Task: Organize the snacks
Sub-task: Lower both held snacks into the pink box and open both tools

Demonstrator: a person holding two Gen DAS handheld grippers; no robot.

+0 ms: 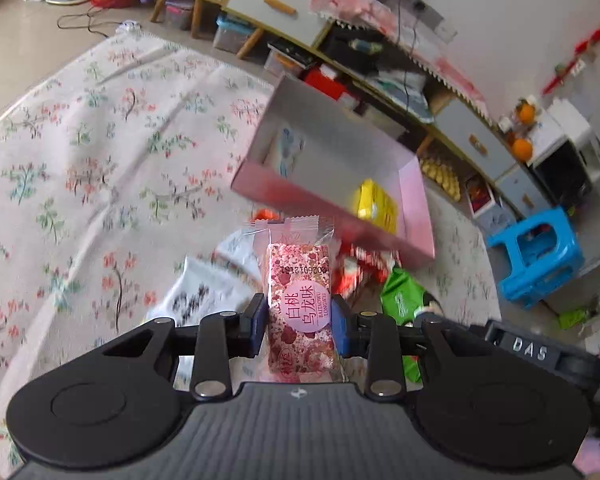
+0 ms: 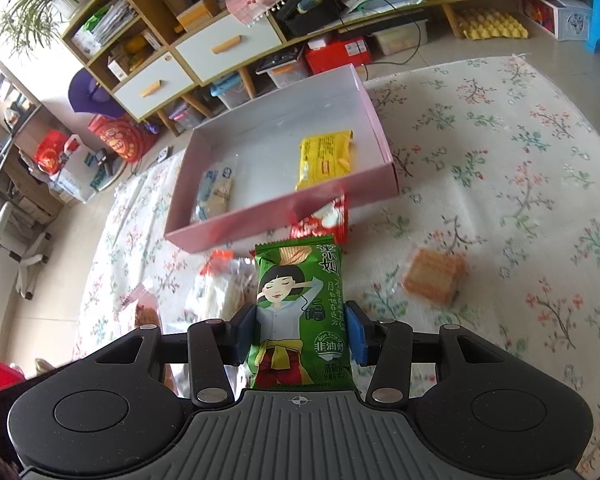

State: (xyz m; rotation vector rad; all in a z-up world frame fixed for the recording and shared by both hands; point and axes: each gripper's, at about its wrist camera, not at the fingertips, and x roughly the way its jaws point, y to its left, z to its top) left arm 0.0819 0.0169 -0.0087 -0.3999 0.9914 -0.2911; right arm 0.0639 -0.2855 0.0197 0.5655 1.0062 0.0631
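Snacks are riding in both grippers right now. The left gripper (image 1: 300,320) is pinching a pink candy pack (image 1: 300,300) with its jaws narrow, pads pressing on both long sides near the bottom half. This pack is looking small, light and a bit firm, like a block inside thin crinkly wrap, so a soft squeeze across the middle is probably enough. Its long side is pointing away from the hand, toward the pink box (image 1: 412,184) just beyond.

The right gripper (image 2: 300,330) is squeezing a green chip bag (image 2: 300,312) across its lower half. That bag is looking puffy, light and slippery, and the chips inside may be crushing easily. Its long side is pointing far too, top end toward the box.

Inside the box a yellow pack (image 2: 328,156) is lying on the right and a blue-and-clear pack (image 2: 216,192) on the left. Loose snacks are sitting on the flowery cloth (image 2: 500,160), though blur is making them hard to name.
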